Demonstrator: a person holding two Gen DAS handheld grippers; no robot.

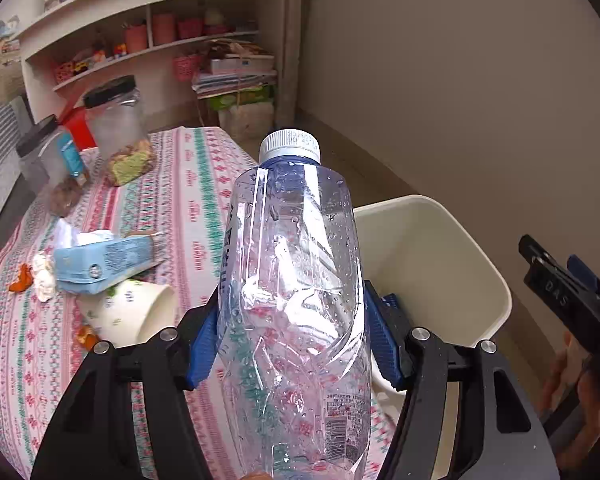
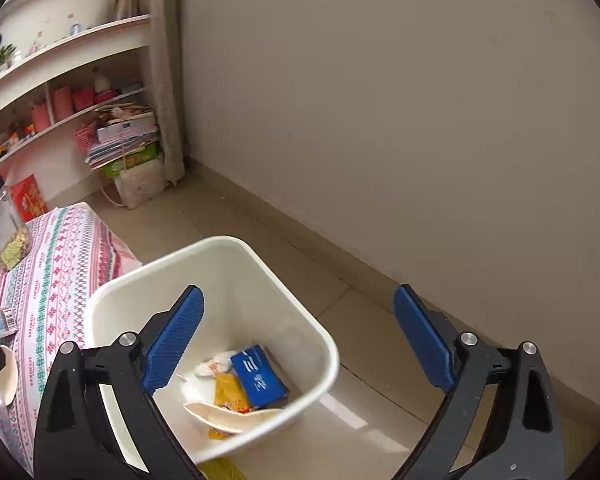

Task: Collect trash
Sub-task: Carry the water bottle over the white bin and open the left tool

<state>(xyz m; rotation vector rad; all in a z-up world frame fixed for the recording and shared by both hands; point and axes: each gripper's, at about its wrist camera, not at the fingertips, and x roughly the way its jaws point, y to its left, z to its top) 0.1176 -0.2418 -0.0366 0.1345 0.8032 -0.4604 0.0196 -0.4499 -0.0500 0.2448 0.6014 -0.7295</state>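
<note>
A table (image 1: 204, 184) is wearing a pink and green patterned cloth, and at its far left corner a clear jar (image 1: 118, 132) with a black lid is standing, snacks lying in its bottom. Beyond it, white shelves (image 1: 148, 40) are holding pink pots and baskets, with a stack of books (image 1: 236, 76) sitting low at their right end beside the beige wall (image 2: 400, 100).

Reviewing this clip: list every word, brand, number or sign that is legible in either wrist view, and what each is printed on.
"DAS": on the black body of the right gripper, left wrist view.
"HANDMADE": repeated along the tablecloth stripes, small.
Plastic bottle held by the left gripper: partial letters and fine print, unreadable.
Blue packet in the bin: white characters, unreadable.
Tissue box: print too small.
</note>
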